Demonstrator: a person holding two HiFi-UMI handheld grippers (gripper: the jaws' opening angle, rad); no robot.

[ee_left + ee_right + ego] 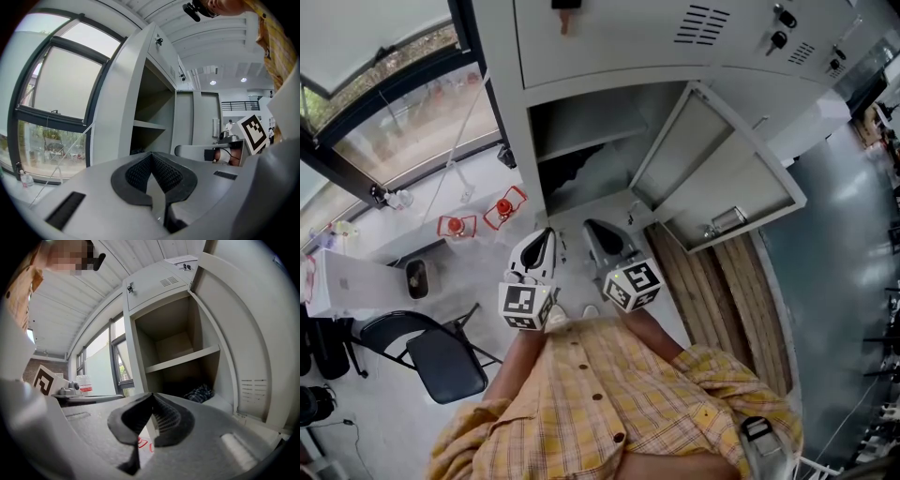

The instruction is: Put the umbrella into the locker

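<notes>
locker [140,348]: one grey sheet-metal box, one flat shelf [183,359], one louvred door [262,333] swung open | umbrella [199,393]: one dark checked fabric bundle under locker's shelf | my left gripper [151,161] and right gripper [151,401], facing locker: ribbed black pads [165,420] pressed together, nothing between

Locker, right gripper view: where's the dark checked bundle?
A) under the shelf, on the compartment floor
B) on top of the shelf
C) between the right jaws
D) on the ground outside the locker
A: the dark checked bundle lies inside the open locker, on the floor of the compartment below the shelf, towards its right side.
</notes>
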